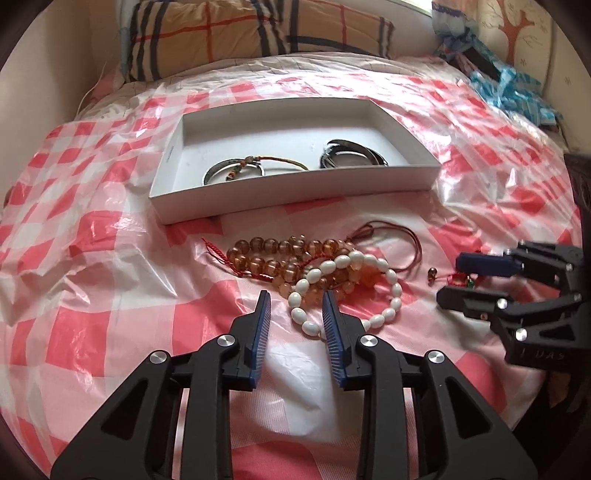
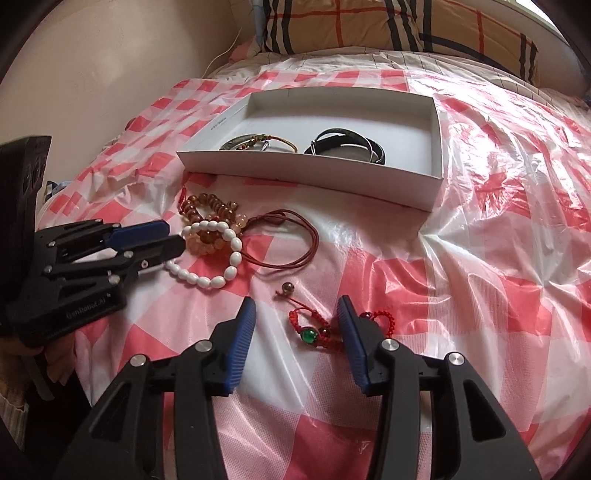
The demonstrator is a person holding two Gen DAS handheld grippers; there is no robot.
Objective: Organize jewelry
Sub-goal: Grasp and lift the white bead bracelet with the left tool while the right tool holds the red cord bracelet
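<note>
A white box [image 1: 295, 188] [image 2: 295, 173] on the checked sheet holds silver bangles [image 1: 236, 171], a woven bracelet and a black bangle [image 2: 343, 142]. In front of it lie amber beads [image 1: 269, 254] [image 2: 207, 206], a white bead bracelet [image 1: 388, 295] [image 2: 207, 280], a brown cord [image 1: 399, 236] [image 2: 295, 240] and a small round bead [image 2: 286, 287]. My left gripper [image 1: 296, 297] [image 2: 173, 236] is open, with the near edge of the white bracelet between its tips. My right gripper [image 2: 296, 301] [image 1: 450, 278] is open around a red string bracelet with a green bead [image 2: 308, 334], its pads clear of it.
The bed is covered by a crinkled red-and-white plastic sheet [image 1: 110, 295]. A plaid pillow [image 1: 258, 33] [image 2: 369, 26] lies behind the box. A blue patterned cloth [image 1: 517, 92] sits at the far right. A cream wall [image 2: 92, 74] runs along the left.
</note>
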